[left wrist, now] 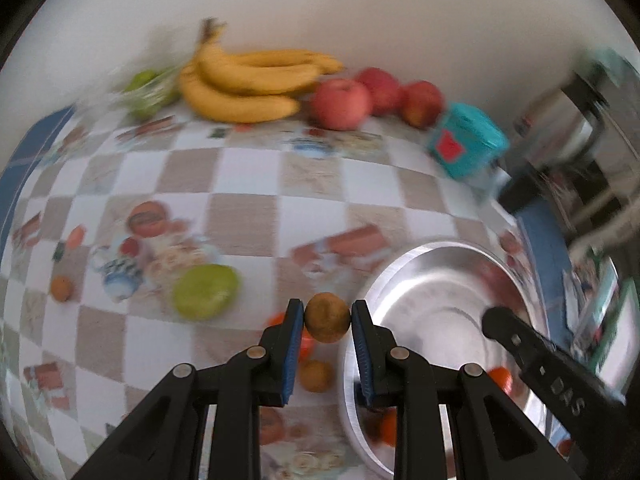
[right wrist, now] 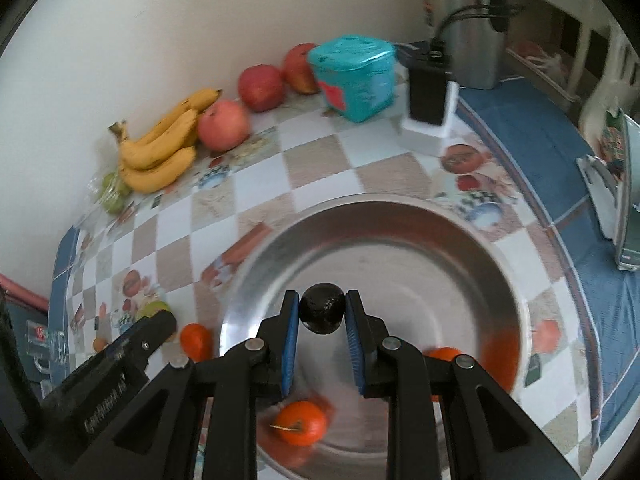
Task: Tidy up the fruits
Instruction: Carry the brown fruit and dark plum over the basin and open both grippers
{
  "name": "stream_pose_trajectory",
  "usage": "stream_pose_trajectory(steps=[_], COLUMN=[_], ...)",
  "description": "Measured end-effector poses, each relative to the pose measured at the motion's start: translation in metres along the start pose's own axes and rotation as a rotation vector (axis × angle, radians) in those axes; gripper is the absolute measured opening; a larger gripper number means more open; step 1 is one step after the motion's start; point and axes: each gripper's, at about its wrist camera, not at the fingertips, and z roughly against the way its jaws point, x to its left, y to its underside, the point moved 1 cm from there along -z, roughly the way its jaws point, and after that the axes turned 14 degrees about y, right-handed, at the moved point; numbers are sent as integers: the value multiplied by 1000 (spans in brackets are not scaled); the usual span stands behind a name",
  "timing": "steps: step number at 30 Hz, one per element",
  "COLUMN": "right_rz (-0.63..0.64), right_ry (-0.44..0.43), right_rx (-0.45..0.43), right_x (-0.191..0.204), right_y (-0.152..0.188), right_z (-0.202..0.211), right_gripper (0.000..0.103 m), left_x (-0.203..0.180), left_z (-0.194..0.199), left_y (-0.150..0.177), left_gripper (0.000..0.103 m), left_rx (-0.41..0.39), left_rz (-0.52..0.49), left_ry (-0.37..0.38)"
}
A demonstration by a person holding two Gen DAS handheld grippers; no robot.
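A home dining corner: a desk [right wrist: 320,168] under a fruit-printed checked cloth against a plain wall, bananas [right wrist: 160,148], apples [right wrist: 260,88].

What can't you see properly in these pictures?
- Green fruit in a clear bag, left wrist view: motion blur, so its kind is unclear.
- Orange fruit in the metal bowl, right wrist view: mostly hidden behind the right gripper.
- Bowl's near rim, both views: covered by the gripper bodies.
- Teal container, left wrist view: label too blurred to read.
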Motion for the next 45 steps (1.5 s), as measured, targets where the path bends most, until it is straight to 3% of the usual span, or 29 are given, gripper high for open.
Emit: stream_pose_trajectory(steps=[4,10,21,35,45], right_rz=[-35,-37,-36,-46,-31], right_ry=[19,31,48,60,61], right_rx=[-2,10,113,87,86], right_x=[-16,-20,-20,-24,-22], right_y=[-2,-2,8,5,5], right_z=[0,-4,-32,-23,-24], right_gripper=[24,24,25,36,36], left_x=[-27,-41,-39,-40,-13], left_z=[-13,-38,-48,-39,-23], left_y=[9,23,31,26,16], left_gripper=[27,27,28,31,31], left_rx=[14,50,73,60,39], left_rz=[-98,-175,-172,-174,-78], left_ry=[73,98,104,91,56])
